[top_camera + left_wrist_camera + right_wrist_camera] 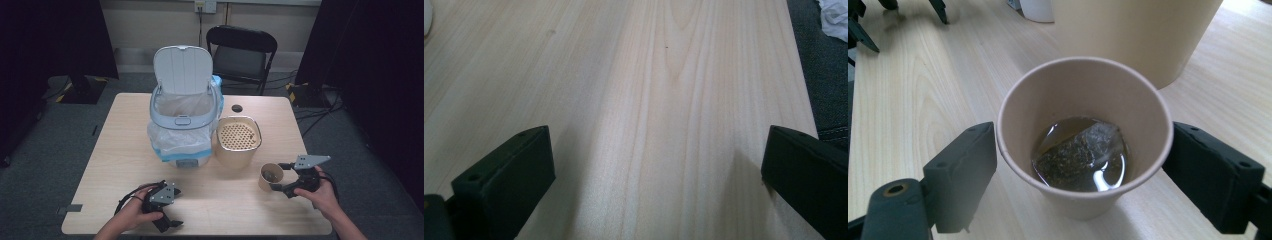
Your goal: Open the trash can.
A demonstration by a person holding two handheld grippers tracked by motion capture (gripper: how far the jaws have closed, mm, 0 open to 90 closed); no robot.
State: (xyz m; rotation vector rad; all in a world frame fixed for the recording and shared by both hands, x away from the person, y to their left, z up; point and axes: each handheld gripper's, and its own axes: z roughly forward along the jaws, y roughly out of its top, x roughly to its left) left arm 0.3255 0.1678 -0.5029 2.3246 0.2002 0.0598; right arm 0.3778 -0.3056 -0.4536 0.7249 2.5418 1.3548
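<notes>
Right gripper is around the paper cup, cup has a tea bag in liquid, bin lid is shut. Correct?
Not quite: the bin lid is open, standing upright, as the high view shows. The rest holds: the right gripper has its jaws either side of the cup, and the tea bag lies in brown liquid.

A light wooden worktop (125, 165) stood on grey carpet floor (50, 150). Behind the worktop, a black folding chair (242, 55) faced a pale wall (150, 20) bearing a socket (205, 6). Black curtains (55, 35) hung beyond both sides of the worktop.
</notes>
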